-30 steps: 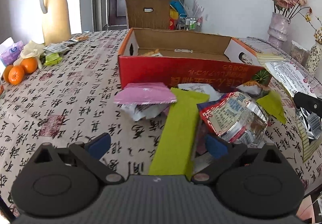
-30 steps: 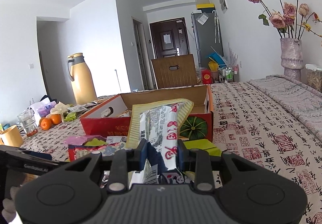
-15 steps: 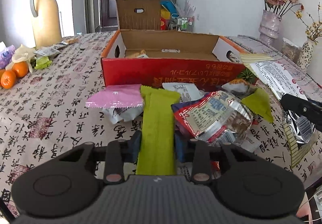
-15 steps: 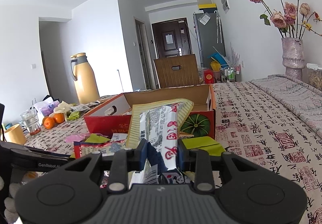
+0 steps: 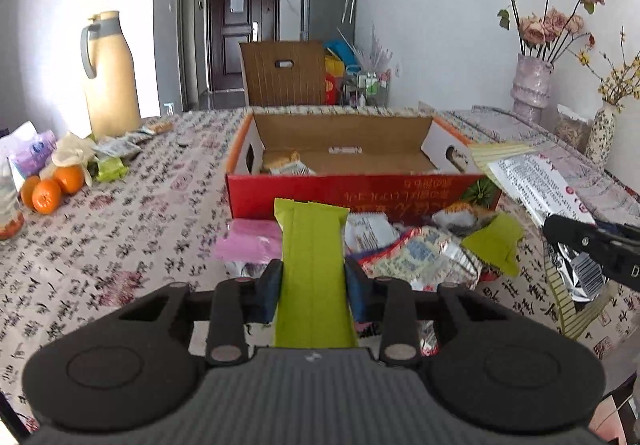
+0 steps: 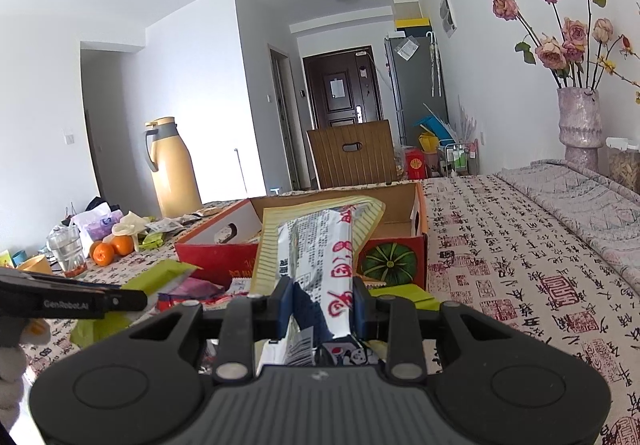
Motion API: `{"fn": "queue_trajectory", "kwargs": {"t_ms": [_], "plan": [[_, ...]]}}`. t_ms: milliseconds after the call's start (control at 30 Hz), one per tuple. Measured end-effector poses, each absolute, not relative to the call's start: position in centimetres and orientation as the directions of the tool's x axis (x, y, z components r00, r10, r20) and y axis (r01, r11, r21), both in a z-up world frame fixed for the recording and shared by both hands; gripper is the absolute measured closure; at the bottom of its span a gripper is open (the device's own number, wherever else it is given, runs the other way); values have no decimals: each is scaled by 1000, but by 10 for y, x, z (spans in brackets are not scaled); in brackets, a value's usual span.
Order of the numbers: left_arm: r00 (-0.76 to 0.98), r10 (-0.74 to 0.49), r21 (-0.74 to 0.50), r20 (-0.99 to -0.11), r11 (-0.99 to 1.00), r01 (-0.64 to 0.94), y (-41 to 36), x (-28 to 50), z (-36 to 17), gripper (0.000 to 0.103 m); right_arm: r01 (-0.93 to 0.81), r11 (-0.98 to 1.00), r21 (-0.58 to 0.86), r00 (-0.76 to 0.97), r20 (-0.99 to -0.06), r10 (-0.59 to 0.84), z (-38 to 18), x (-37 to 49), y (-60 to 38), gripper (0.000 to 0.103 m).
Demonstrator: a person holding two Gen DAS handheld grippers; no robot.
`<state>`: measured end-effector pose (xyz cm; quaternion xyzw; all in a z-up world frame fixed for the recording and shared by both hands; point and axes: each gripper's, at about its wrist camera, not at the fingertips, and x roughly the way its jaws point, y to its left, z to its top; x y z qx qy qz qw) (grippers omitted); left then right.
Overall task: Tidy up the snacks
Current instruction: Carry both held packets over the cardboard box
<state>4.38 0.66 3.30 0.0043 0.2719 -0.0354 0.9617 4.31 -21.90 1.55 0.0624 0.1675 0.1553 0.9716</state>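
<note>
Left wrist view: a table (image 5: 132, 213) under a cloth printed with characters fills the scene; on it stands an open red cardboard box (image 5: 360, 191), its flaps up, with a few packets lying at its left inner end; against the box's near wall lies a loose heap of snack packets (image 5: 420, 257), among them a pink packet (image 5: 246, 243) at the left; a tan jug (image 5: 110, 75) stands at the far left edge of the table, with oranges (image 5: 52, 187) nearer the camera, and a vase of dried roses (image 5: 534, 83) at the far right. The left gripper (image 5: 313, 287) has its blue pads pressed on both sides of a long green packet (image 5: 312, 245), which points toward the box; its far end seems raised off the heap, though the angle leaves this unsure. Right wrist view: the right gripper (image 6: 322, 307) is clamped narrow on a white packet with red characters (image 6: 320, 249), backed by a yellow striped wrapper (image 6: 320, 211); both reach up in front of the box's near right corner, still outside it; the left gripper's black finger shows at the left edge.
</note>
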Motion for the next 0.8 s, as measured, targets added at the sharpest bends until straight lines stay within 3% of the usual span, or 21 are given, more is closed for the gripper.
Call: {"fn": "queue_trajectory", "kwargs": {"t_ms": [800], "plan": [[907,-70,-22,-416,998,67,-6,104,93,69,-292,937,191,910,-244,334,56,106,-213,74]]}}
